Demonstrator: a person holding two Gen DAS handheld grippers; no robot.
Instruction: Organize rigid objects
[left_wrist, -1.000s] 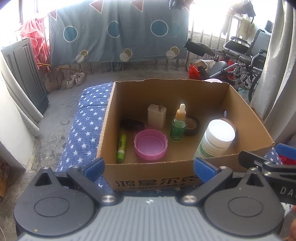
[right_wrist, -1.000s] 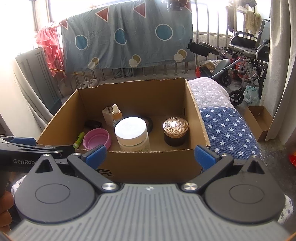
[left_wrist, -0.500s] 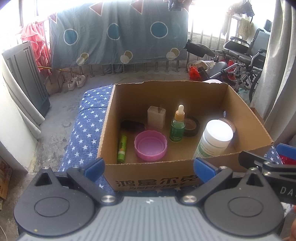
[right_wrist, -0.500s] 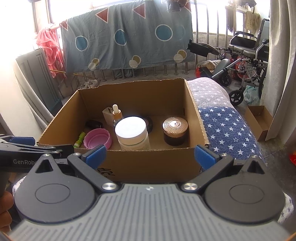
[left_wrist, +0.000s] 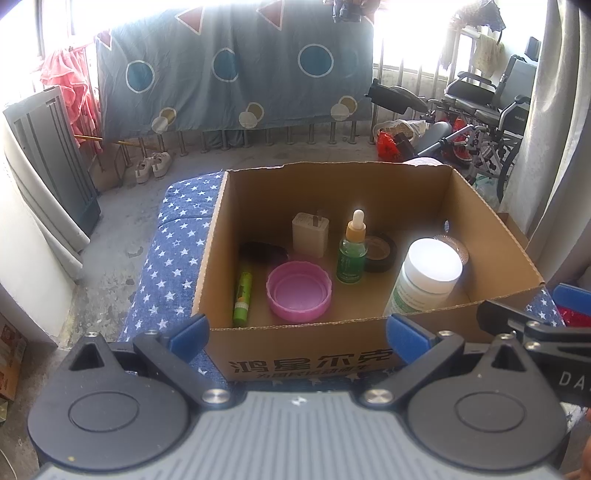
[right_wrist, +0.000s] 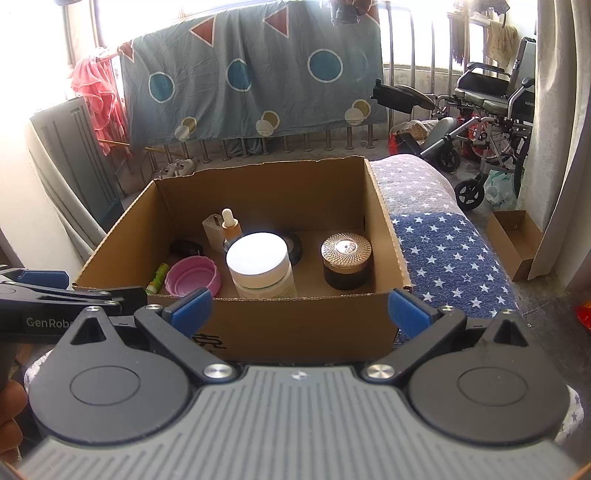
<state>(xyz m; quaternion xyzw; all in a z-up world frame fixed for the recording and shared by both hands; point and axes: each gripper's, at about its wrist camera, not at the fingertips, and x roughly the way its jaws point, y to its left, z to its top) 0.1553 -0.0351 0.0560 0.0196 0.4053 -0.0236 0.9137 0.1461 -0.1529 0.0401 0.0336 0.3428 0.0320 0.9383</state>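
left gripper (left_wrist: 297, 330) wide, empty | right gripper (right_wrist: 297, 308) wide, empty | white-lidded jar (right_wrist: 260, 264) upright in cardboard box (left_wrist: 491, 221), front centre | rigid, probably light, lid slick; grip below lid

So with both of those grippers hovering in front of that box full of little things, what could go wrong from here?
The dropper bottle is tall and narrow and stands close between the pink lid and the tape roll; reaching for either could tip it. The white-capped jar stands near the front wall of the cardboard box, so a gripper dipping in might knock it. The left gripper and right gripper are close together and could collide.
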